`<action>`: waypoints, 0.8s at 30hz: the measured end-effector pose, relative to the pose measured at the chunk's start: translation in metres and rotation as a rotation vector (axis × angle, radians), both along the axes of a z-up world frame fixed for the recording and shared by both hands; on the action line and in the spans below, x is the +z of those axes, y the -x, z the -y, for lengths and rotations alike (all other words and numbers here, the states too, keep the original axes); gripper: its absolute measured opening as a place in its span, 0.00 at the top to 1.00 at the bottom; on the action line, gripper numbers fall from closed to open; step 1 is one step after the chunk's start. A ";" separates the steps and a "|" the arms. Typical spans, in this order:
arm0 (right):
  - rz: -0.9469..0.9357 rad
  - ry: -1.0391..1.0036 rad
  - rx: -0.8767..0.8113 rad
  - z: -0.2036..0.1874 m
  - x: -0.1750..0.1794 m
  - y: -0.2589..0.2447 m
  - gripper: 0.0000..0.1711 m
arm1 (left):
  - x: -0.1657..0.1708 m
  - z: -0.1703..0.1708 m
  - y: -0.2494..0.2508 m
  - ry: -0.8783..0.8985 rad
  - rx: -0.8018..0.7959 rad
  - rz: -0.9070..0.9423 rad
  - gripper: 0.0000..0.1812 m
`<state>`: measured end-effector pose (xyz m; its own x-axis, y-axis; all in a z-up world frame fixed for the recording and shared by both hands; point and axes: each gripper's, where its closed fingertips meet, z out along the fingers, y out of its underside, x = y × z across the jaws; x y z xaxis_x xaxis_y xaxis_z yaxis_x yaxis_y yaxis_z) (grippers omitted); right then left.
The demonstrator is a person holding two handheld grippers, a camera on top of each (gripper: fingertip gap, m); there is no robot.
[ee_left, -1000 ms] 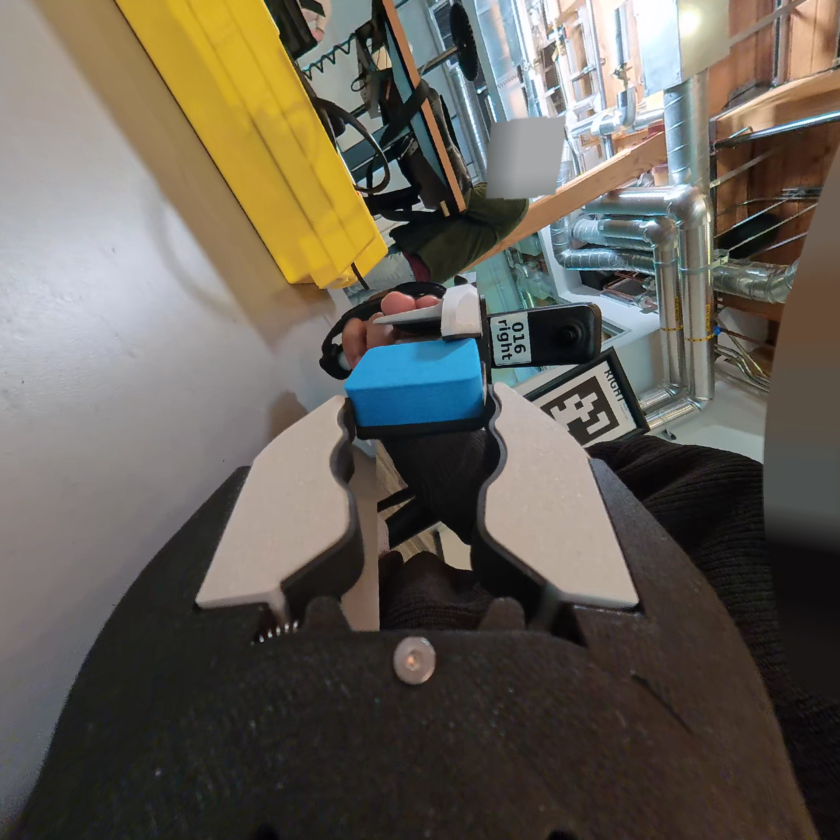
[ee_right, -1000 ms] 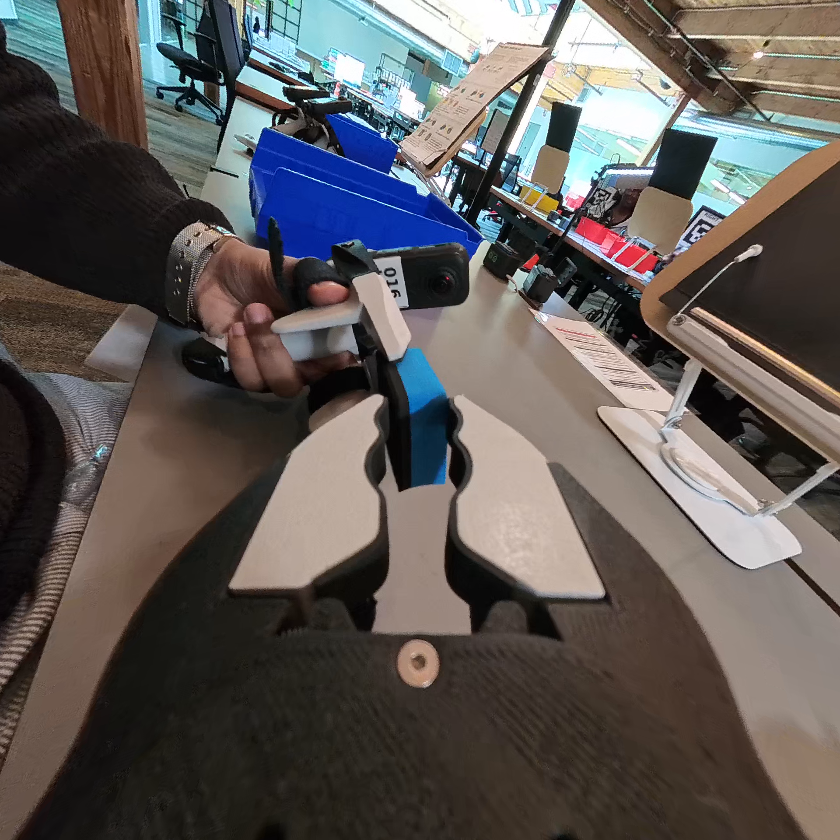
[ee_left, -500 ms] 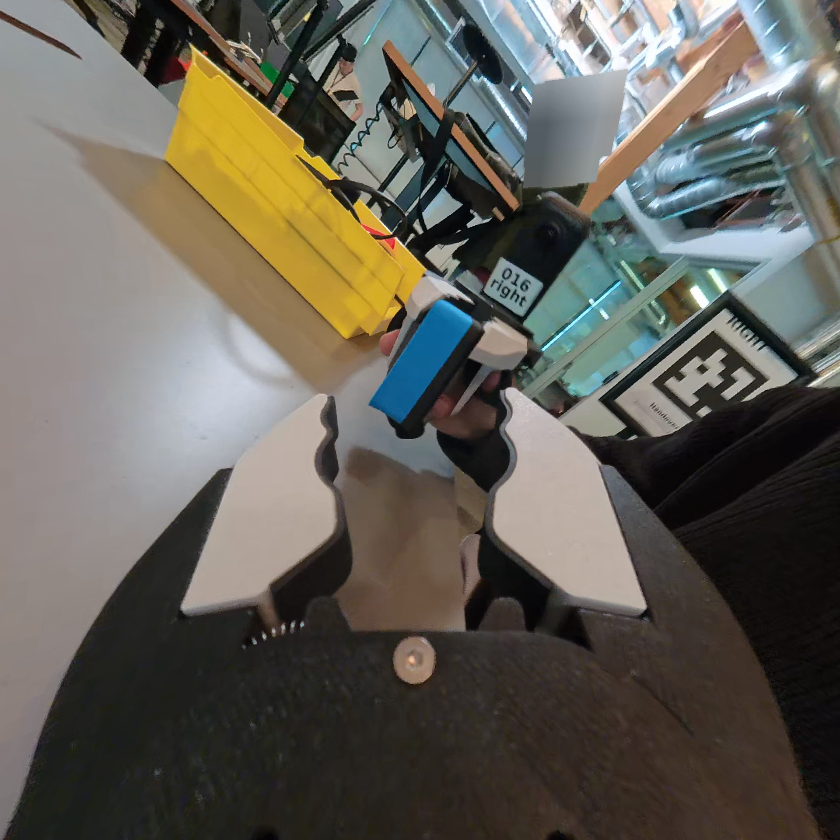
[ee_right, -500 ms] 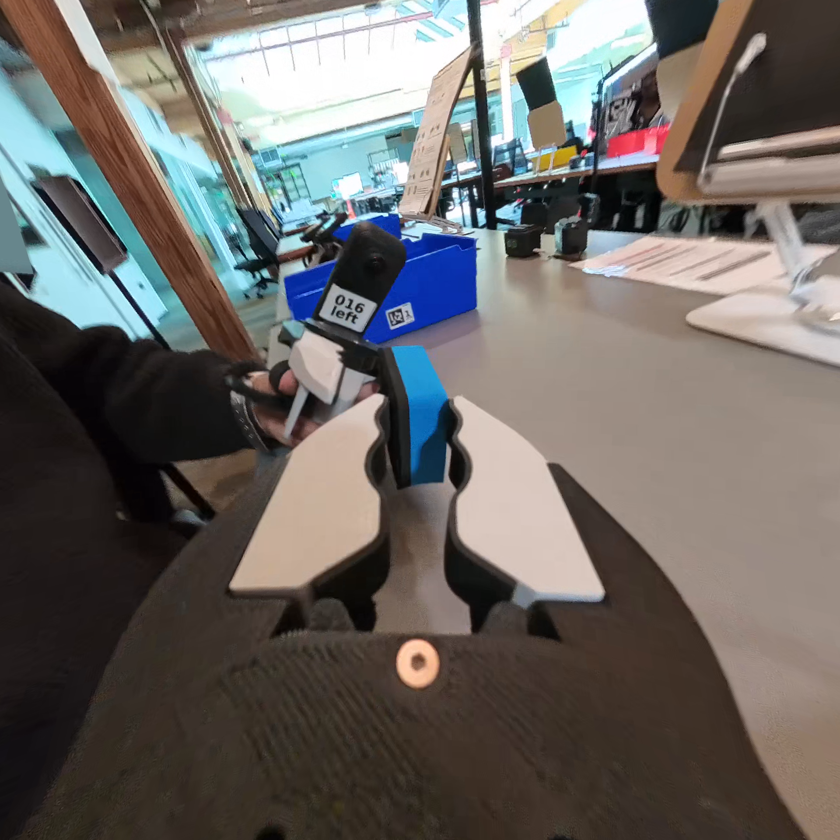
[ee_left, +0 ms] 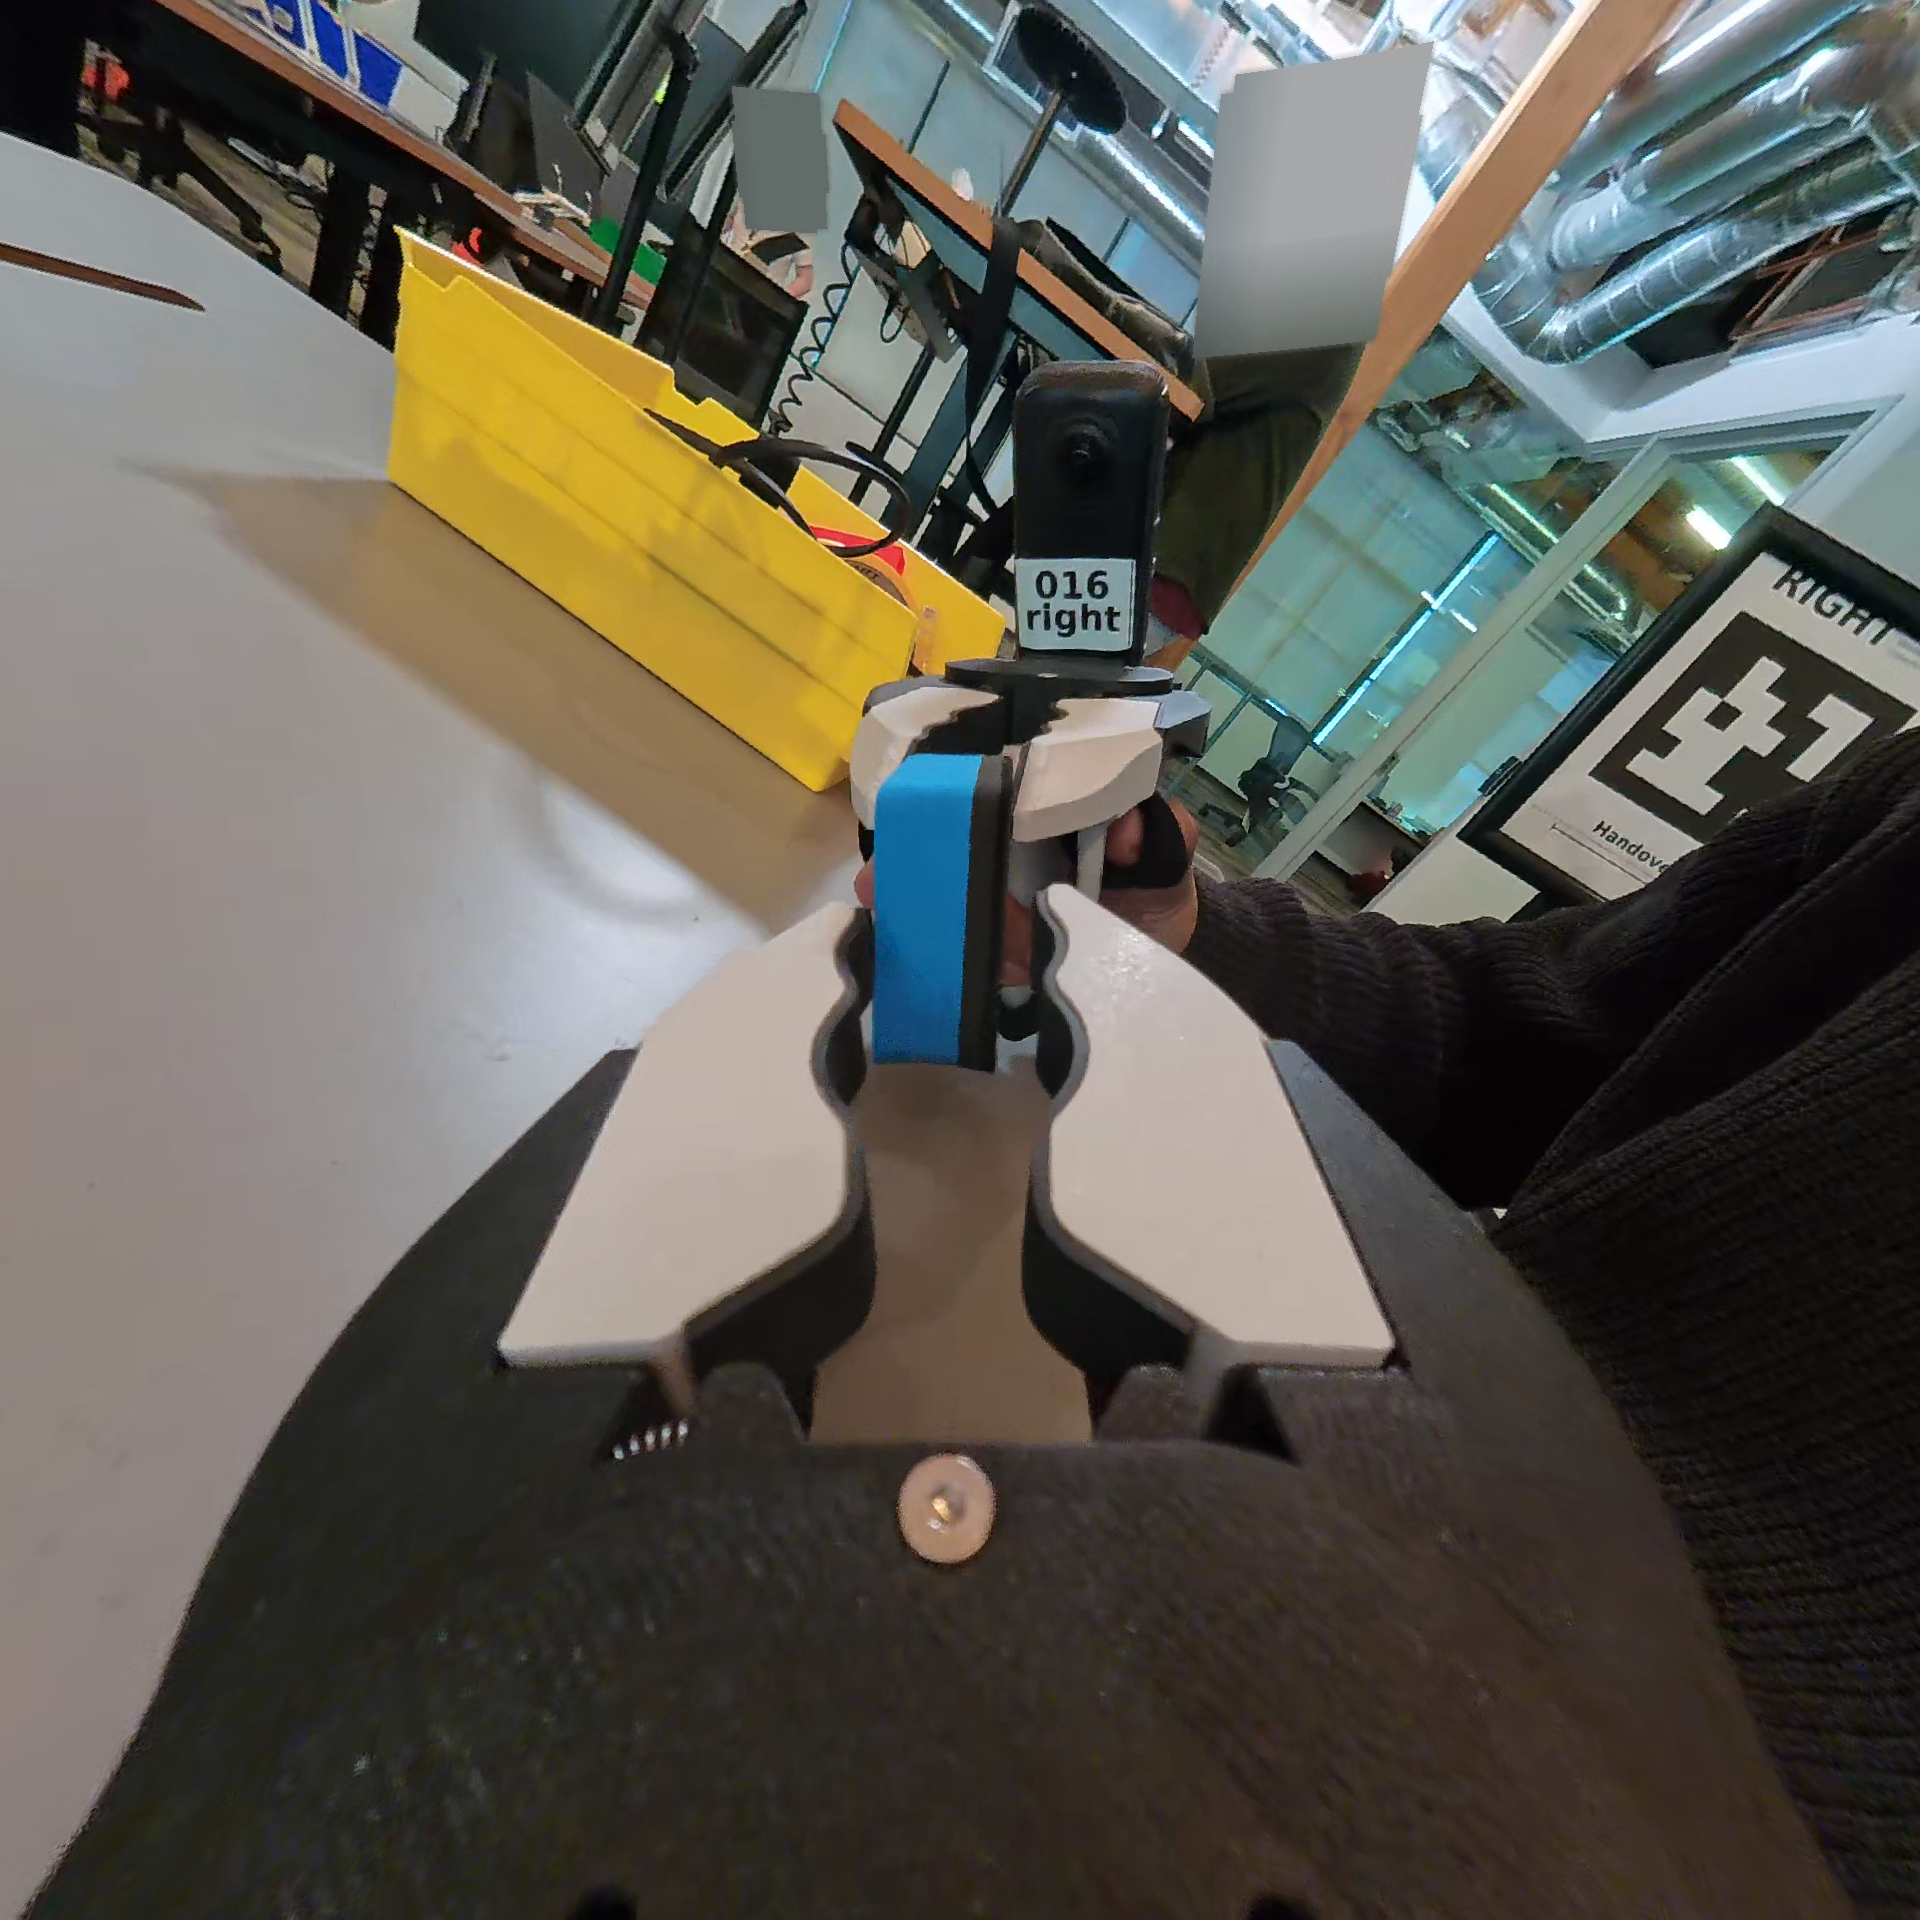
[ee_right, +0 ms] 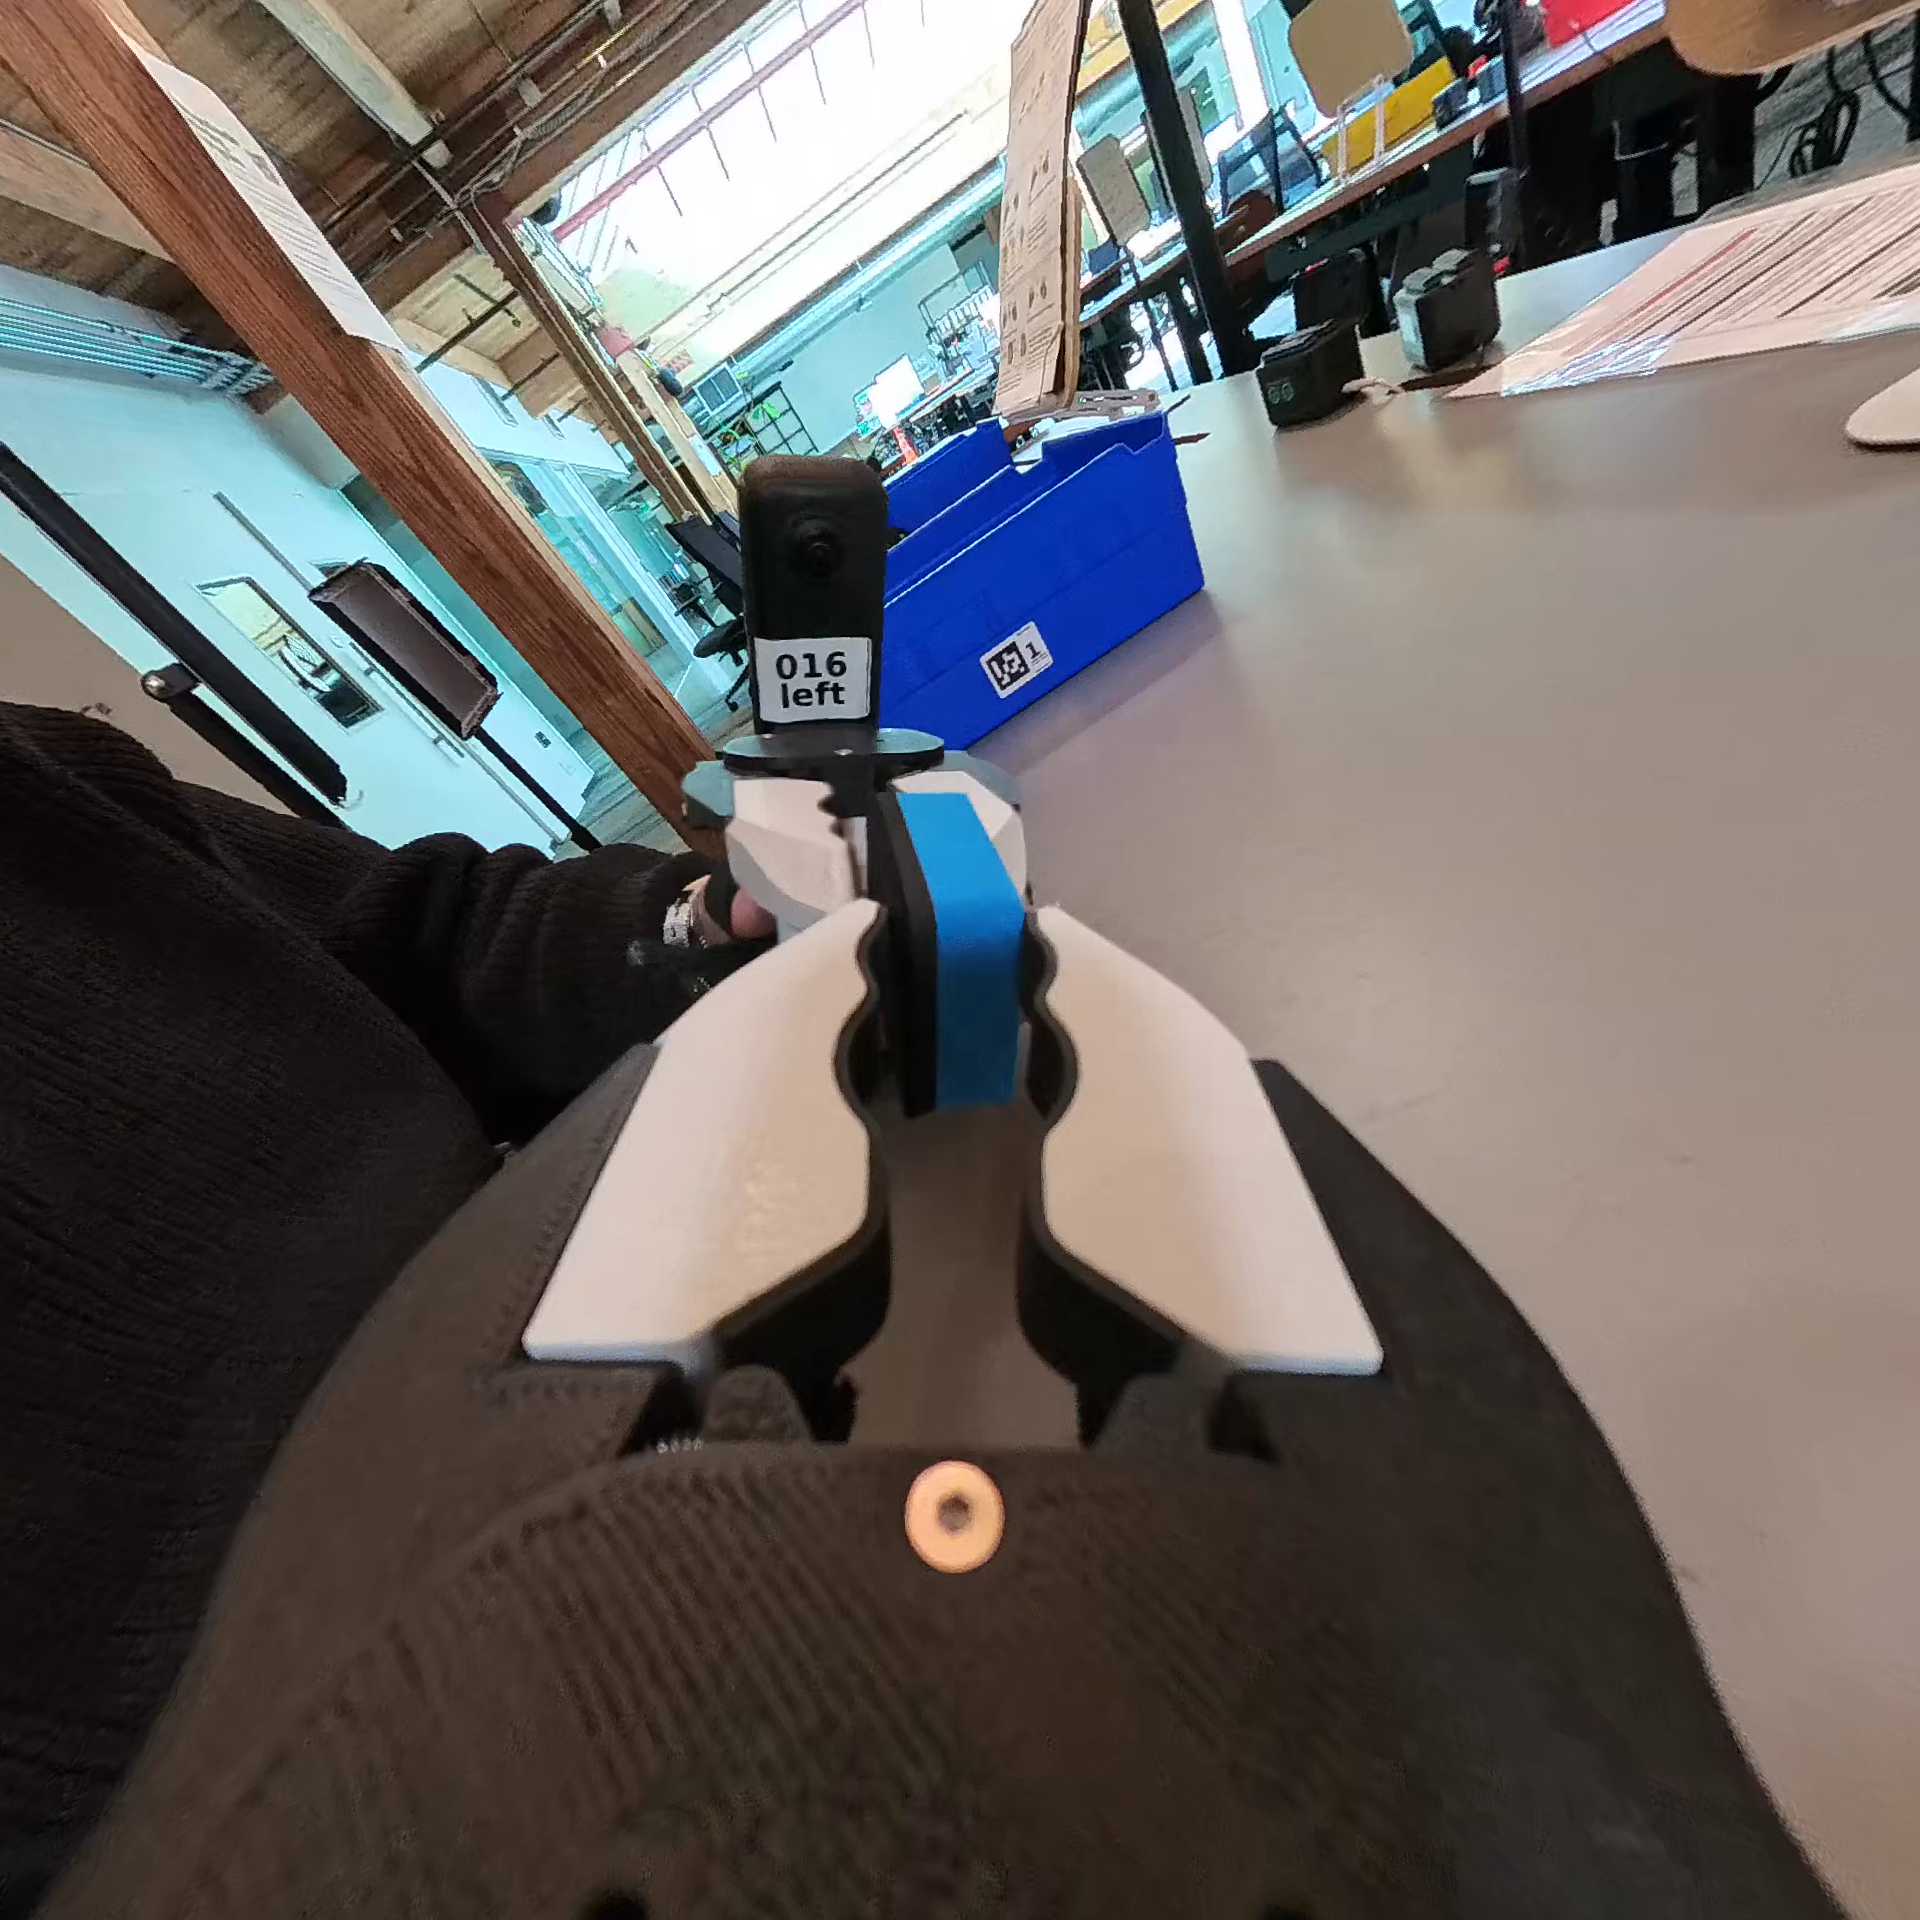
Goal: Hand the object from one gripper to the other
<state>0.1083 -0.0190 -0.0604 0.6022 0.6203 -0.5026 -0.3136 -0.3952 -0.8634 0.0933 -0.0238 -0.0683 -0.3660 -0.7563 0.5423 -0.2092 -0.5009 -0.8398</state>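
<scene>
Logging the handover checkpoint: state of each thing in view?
blue block: upright on edge, off the table, clamped by the right gripper.
right gripper: shut on the blue block.
left gripper: open, fingers either side of the block, a gap showing on one side.
yellow bin: open top, black cable inside.
blue bin: open top, contents hidden.

block's (ee_left: 923, 925) far end behind claws
</scene>
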 end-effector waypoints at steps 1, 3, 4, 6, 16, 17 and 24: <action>0.003 -0.003 0.000 0.000 0.000 0.000 0.86 | -0.001 0.000 0.000 -0.003 -0.001 -0.007 0.86; 0.015 -0.011 -0.006 0.000 0.000 0.001 0.86 | -0.003 0.000 0.000 0.002 -0.011 -0.015 0.87; 0.017 -0.016 -0.008 0.000 0.000 0.000 0.86 | -0.003 0.000 0.000 0.009 -0.015 -0.020 0.87; 0.020 -0.029 -0.019 -0.001 0.000 -0.001 0.85 | -0.003 0.000 0.000 0.014 -0.017 -0.023 0.87; 0.356 -0.252 -0.233 -0.016 0.000 -0.013 0.62 | 0.017 -0.042 0.004 0.343 0.161 0.069 0.87; 0.415 -0.282 -0.250 -0.017 -0.001 -0.012 0.60 | 0.021 -0.052 0.007 0.443 0.196 0.097 0.87; 0.840 -0.517 -0.431 -0.020 0.012 0.001 0.58 | 0.019 -0.067 0.012 0.849 0.269 0.163 0.87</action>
<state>0.1076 0.0012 -0.0482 0.8513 0.2921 0.4359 0.4318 0.0819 -0.8982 0.0816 0.0433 -0.0493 -0.3555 -0.1965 0.9138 0.0935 -0.9802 -0.1744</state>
